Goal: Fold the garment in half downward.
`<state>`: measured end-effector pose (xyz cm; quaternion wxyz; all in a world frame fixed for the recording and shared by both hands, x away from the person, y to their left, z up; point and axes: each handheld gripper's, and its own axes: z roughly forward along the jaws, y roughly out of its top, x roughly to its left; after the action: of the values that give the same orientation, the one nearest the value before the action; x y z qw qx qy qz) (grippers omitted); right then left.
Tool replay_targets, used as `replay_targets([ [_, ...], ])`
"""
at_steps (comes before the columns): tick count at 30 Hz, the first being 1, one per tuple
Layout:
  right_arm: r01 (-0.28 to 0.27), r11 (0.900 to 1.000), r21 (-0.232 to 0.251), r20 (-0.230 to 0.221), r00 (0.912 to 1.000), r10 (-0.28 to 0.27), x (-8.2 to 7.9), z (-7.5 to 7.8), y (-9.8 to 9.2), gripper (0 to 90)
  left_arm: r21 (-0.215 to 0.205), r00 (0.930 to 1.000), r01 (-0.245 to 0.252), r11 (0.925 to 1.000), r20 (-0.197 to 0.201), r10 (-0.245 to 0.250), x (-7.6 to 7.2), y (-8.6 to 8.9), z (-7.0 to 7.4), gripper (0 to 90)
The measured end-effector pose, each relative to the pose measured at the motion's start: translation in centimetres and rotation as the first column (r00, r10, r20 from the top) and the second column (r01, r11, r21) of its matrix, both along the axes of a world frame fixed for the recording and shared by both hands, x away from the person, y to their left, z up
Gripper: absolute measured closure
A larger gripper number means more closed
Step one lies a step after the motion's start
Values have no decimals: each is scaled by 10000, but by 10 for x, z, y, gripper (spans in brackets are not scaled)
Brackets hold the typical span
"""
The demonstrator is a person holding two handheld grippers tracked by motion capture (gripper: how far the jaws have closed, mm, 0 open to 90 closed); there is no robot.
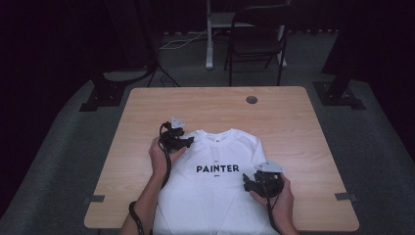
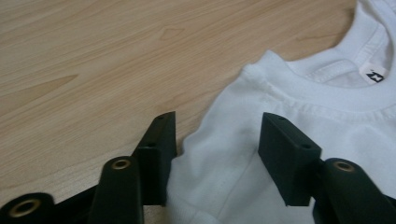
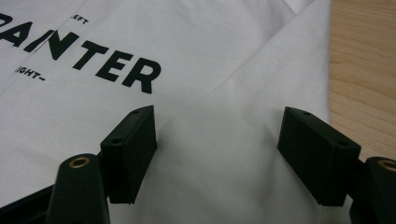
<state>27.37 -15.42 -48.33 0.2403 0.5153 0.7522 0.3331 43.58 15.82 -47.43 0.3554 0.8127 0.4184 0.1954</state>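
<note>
A white T-shirt [image 1: 215, 191] printed "PAINTER" lies flat on the wooden table [image 1: 284, 127], collar away from me. My left gripper [image 1: 189, 141] sits at the shirt's left shoulder. In the left gripper view its jaws stand apart [image 2: 217, 119] with the shoulder edge of the T-shirt [image 2: 261, 102] lying between them, and neither pad presses on the cloth. My right gripper [image 1: 247, 181] rests on the shirt's right side below the sleeve. Its jaws are wide apart [image 3: 218, 112] over a folded layer of the T-shirt [image 3: 224, 154], just right of the lettering.
The shirt's lower part hangs toward the table's near edge. A round cable hole [image 1: 251, 100] is in the far part of the table. A dark folding chair [image 1: 257, 39] and stand legs are on the floor behind the table. Bare wood lies left and right of the shirt.
</note>
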Motion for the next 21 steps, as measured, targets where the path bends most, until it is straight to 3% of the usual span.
replay_targets([
  [9,2,10000,5,-4,10000,-2,0,0,0,270,56,9988,225,9997,-438,-222,0,-4,5,811],
  [11,-6,10000,0,-1,10000,6,0,0,0,270,-61,9989,184,9998,-440,-186,-1,-3,4,838],
  [21,18,10000,-45,4,10000,-18,0,0,0,268,208,10000,42,9998,-34,-41,-8,-5,10,872],
])
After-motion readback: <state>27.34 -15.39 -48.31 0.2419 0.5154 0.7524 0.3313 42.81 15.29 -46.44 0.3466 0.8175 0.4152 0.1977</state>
